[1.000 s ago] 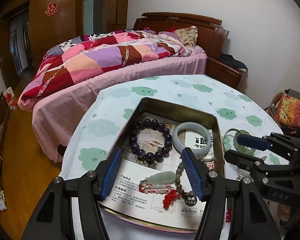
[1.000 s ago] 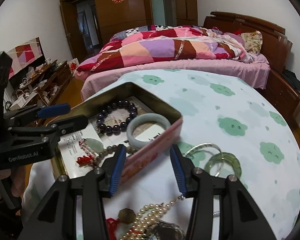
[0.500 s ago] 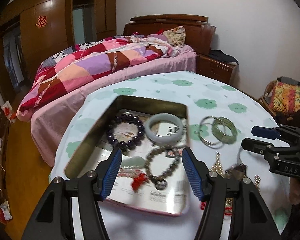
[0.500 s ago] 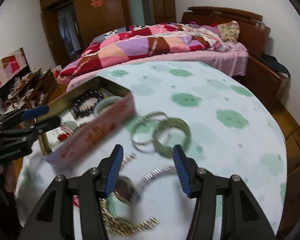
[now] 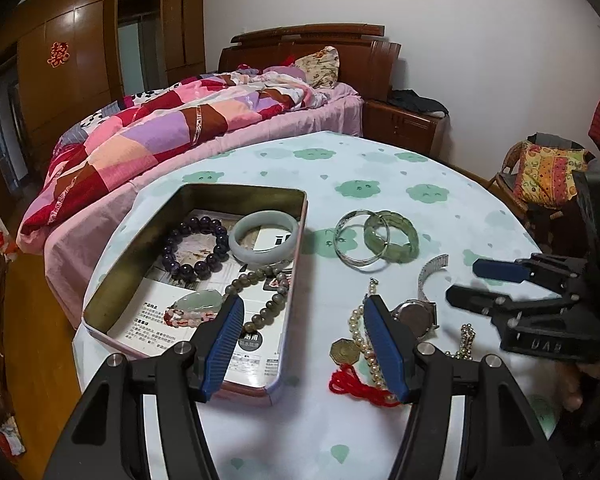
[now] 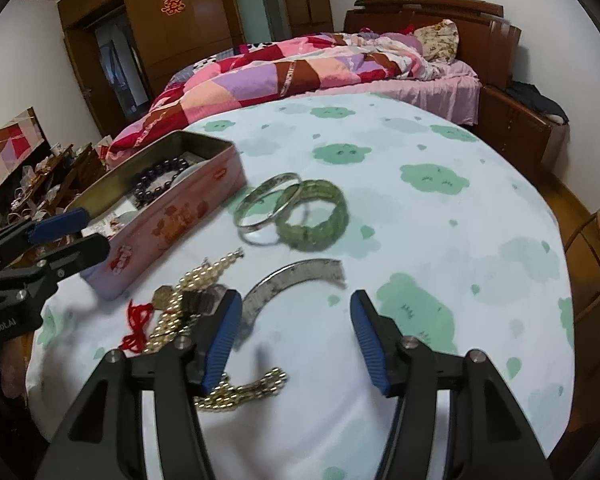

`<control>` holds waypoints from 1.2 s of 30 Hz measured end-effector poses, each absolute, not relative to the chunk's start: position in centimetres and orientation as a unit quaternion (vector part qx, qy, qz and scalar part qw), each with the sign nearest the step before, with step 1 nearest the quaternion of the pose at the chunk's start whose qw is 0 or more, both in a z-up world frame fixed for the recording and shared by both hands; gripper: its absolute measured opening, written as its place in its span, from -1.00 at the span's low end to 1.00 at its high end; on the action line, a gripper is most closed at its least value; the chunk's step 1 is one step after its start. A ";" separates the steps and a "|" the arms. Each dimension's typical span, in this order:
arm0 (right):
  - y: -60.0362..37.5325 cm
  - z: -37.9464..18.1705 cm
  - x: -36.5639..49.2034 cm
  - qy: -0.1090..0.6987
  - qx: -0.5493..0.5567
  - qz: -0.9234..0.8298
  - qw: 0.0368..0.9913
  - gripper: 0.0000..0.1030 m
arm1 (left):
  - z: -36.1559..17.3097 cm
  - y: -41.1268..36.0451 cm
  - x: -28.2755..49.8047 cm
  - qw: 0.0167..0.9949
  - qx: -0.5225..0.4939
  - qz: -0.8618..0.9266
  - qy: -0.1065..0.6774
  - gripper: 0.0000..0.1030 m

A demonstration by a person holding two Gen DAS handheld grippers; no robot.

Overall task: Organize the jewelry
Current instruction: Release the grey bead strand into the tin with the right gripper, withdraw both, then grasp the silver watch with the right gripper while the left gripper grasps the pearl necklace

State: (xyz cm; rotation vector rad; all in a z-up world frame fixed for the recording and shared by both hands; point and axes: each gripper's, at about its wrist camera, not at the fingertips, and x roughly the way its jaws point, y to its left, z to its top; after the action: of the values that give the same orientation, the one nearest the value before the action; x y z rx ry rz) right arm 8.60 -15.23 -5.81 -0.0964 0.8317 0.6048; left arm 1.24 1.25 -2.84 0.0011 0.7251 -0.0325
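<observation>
A round table (image 5: 380, 184) under a pale cloth printed with green clouds carries the jewelry. At about 9 o'clock on it stands an open pink tin (image 5: 296, 248), lined with printed paper. Inside lie a dark purple bead bracelet (image 5: 194, 248) at the far end, a pale jade bangle (image 5: 264, 242) just beside it toward 3 o'clock, a grey-green bead strand (image 5: 264, 300) below the bangle, and a jade pendant (image 5: 198, 302) on red and pink beads toward 7 o'clock.

Outside the tin, toward 3 o'clock of it, a silver bangle (image 6: 266, 210) and a green stone bracelet (image 6: 314, 216) lie touching, their rims overlapping. Nearer the camera sit a wristwatch (image 5: 416, 316) with a metal band (image 6: 288, 280), a pearl strand (image 5: 362, 332), a gold coin charm (image 5: 344, 354) on a red tassel (image 5: 356, 390), and a gold bead chain (image 6: 240, 390).

The left gripper (image 5: 304, 344) hovers over the tin's near right corner, released, with nothing between its blue pads (image 5: 224, 344); the pearl strand runs behind its right finger. The right gripper (image 6: 296, 340) hangs over the watch band and bare cloth; its jaws have just been opening and stand apart, gripping nothing. Whether its left finger touches the gold chain cannot be told.

A bed (image 6: 320, 64) with a patchwork quilt lies at 12 o'clock beyond the table.
</observation>
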 end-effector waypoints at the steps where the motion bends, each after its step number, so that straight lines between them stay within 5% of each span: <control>1: -15.0 -5.9 8.4 0.398 -0.050 0.292 0.868 0.16 | -2.9 1.3 1.3 0.934 0.001 -0.012 0.356 0.22; 11: -11.0 -7.9 8.1 0.428 -0.107 0.314 0.841 0.18 | -3.6 1.3 1.3 0.932 -0.005 -0.015 0.362 0.22; 13: -10.6 -7.9 8.2 0.425 -0.113 0.317 0.840 0.07 | -3.5 1.3 1.2 0.932 -0.008 -0.016 0.362 0.22; 15: -10.8 -7.8 8.2 0.424 -0.106 0.325 0.839 -0.37 | -3.4 1.3 1.1 0.933 -0.009 -0.017 0.359 0.22; 21: -11.8 -7.2 7.6 0.410 -0.088 0.330 0.846 -0.63 | -2.9 0.9 0.8 0.936 -0.005 -0.025 0.352 0.22; 30: -14.3 -6.1 7.7 0.392 -0.071 0.306 0.865 -0.68 | -2.8 -1.4 0.6 0.934 0.021 -0.059 0.351 0.20; 36: -15.9 -5.9 8.0 0.386 -0.062 0.291 0.873 -0.68 | -3.8 -3.0 1.3 0.924 0.033 -0.083 0.372 -0.16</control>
State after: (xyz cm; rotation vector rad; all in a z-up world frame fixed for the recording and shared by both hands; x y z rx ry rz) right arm 8.00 -15.85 -5.94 -0.1299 0.8069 0.6077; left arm 1.32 -2.99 -3.79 0.0672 0.7642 -0.1695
